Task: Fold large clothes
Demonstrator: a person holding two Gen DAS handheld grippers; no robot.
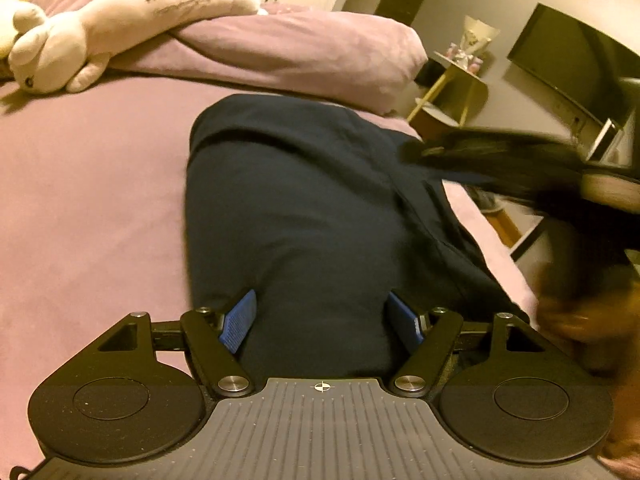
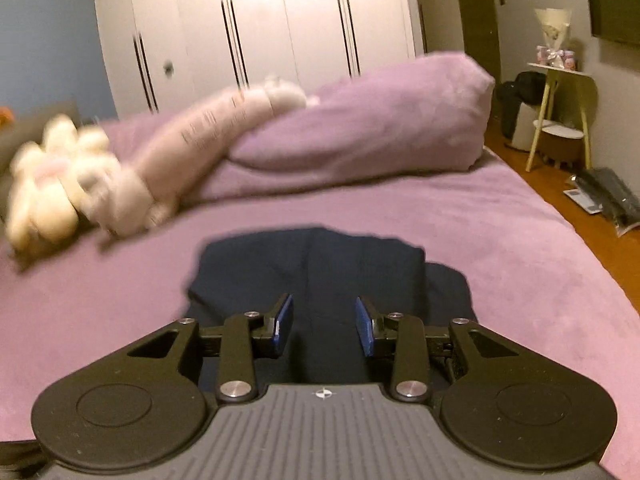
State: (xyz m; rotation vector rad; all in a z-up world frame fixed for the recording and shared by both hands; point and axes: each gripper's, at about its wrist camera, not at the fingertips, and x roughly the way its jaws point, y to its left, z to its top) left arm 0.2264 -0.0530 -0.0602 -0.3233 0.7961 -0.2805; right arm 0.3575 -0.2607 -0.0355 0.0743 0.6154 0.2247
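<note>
A dark navy garment (image 1: 304,208) lies folded on the pink bedsheet (image 1: 88,200), with a loose flap trailing off to the right. My left gripper (image 1: 322,322) hovers over its near end, blue pads wide apart and nothing pinched between them. In the right wrist view the same garment (image 2: 320,264) lies as a compact dark shape below my right gripper (image 2: 325,326), whose pads stand apart above the cloth without pressing it. A blurred dark shape, the other gripper with a hand (image 1: 520,168), crosses the right side of the left wrist view.
A rolled pink duvet (image 2: 360,132) and a long white plush toy (image 2: 132,176) lie at the head of the bed. A white wardrobe (image 2: 256,20) stands behind. A small side table (image 2: 560,112) and items on the wooden floor (image 2: 608,196) sit right of the bed.
</note>
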